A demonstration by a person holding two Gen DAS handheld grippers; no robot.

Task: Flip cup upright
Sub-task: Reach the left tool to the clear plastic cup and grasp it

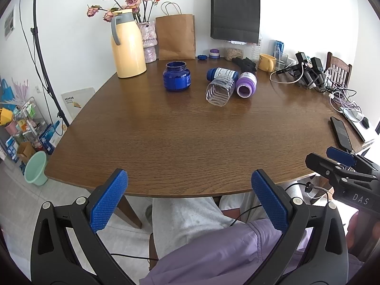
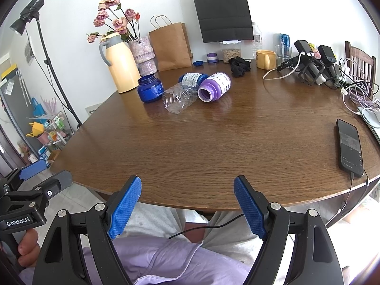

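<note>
1. Brown wood-grain table (image 1: 180,142) fills my view, its far edge against a white wall.
2. Landmark: a dark blue glass jar (image 1: 176,76) stands upright and uncapped on the far half of the table.
3. Just right of that jar, three containers lie on their sides, touching in a cluster: a clear ribbed plastic cup (image 1: 219,91), open mouth toward me; a purple plastic bottle (image 1: 246,84); and behind them a blue bottle with a white label (image 1: 222,73).
4. Left of the jar, and farther back, stands a cream thermos jug with a grey handle (image 1: 127,45).
5. Far right of the jar, near the table edge, a black smartphone (image 2: 350,147) lies flat with a cable plugged in.
6. My left gripper (image 1: 190,198) hangs at the near table edge, blue pads spread wide, holding nothing.
7. My right gripper (image 2: 187,209) sits likewise at the near edge, pads apart and empty, well short of the cup.
</note>
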